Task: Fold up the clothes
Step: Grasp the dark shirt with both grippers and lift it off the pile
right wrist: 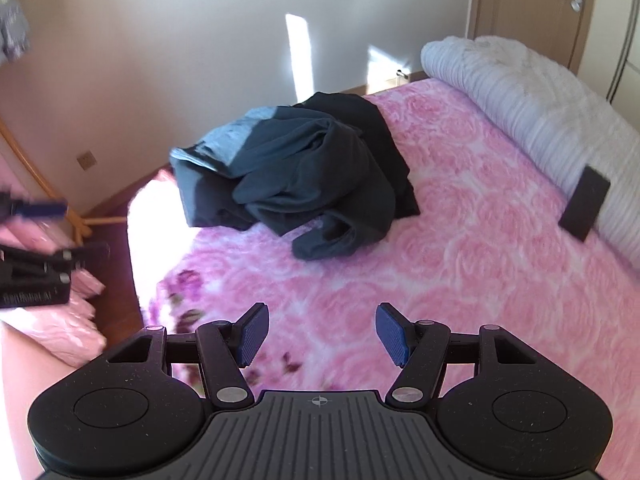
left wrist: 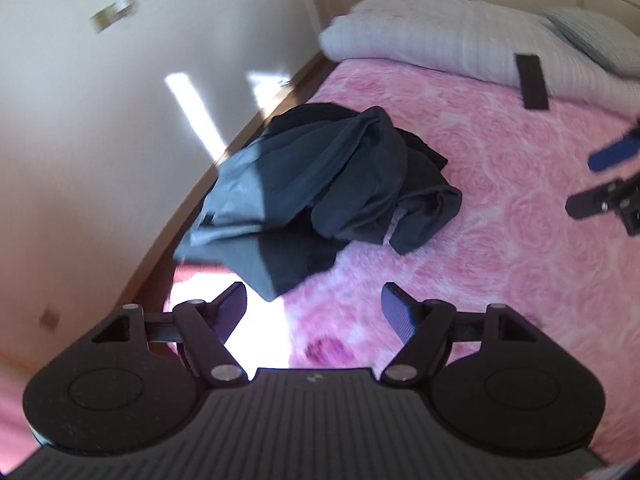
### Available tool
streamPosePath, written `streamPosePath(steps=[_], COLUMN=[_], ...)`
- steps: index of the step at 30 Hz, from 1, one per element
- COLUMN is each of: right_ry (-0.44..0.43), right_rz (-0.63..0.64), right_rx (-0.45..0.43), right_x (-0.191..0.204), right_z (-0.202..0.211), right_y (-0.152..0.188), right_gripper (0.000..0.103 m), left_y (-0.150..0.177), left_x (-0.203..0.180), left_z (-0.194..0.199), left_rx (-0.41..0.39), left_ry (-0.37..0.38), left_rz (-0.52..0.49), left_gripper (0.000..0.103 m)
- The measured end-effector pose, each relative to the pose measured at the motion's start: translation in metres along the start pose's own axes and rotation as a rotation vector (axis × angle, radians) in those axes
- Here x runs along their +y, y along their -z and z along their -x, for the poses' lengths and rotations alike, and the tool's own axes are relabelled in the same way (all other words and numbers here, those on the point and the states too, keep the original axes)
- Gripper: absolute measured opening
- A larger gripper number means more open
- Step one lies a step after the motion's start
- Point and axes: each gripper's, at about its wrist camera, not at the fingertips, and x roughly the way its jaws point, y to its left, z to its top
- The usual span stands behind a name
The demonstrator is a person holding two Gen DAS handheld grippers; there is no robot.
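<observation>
A crumpled heap of dark teal and black clothes [left wrist: 320,188] lies on the pink rose-patterned bed cover [left wrist: 500,240], near the bed's wall-side edge. My left gripper [left wrist: 314,312] hovers just short of the heap's near corner, open, nothing between its blue pads. In the right wrist view the same heap [right wrist: 296,176] lies further ahead. My right gripper [right wrist: 318,334] is open over bare cover, well short of the heap. Each gripper appears at the other view's edge: the right gripper [left wrist: 608,180] and the left gripper [right wrist: 36,240].
A rolled white duvet [left wrist: 460,44] and a pillow [left wrist: 592,32] lie along the far end of the bed, with a flat black object [left wrist: 532,82] beside them. A pale wall [left wrist: 120,120] and a wooden floor strip [right wrist: 116,248] border the bed. Pink bedding [right wrist: 68,328] sits low left.
</observation>
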Motion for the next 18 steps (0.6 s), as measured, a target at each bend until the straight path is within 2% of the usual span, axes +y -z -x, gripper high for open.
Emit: streamPosePath(steps=[6,10,13,14,15,16,17,18], right_ry=[0.055,0.069,0.067,0.065,0.062,0.056,0.050,0.045], right_rz=[0.062,0.051,-0.004,-0.029,-0.050,-0.068,-0.084,-0.096], right_rx=[0.032,0.038,0.036,0.028,0.019,0.008,0.005,0.010], right_x=[-0.002,-0.005,-0.009,-0.010,-0.011,-0.012,-0.013,-0.013], right_z=[-0.079,-0.140,-0.183,-0.195,-0.205,-0.215,-0.225,-0.235], right_y=[-0.048,-0.081,-0.101,-0.107,-0.112,-0.117,-0.121,-0.124], right_gripper=[0.063,0.063,0.065,0.069,0.086,0.091,0.091,0.091], left_y=[-0.038,-0.056,-0.061,-0.062,-0.061,-0.060,-0.059,-0.060], left_x=[0.036,0.047,0.048,0.047,0.047,0.047,0.049,0.051], left_z=[-0.113,-0.192,-0.242,-0.256,-0.266,-0.275,-0.279,-0.281], left_rx=[-0.086,-0.120,-0.137,-0.143,-0.145,-0.148,-0.157,-0.172], left_ry=[0.092,0.164,0.210,0.215,0.226,0.246,0.268,0.264], left_rz=[-0.252,-0.368,-0.468,-0.507,-0.542,-0.584,-0.617,-0.629], left_gripper=[0.071,0.071,0.070,0.066,0.064,0.055,0.030,0.018])
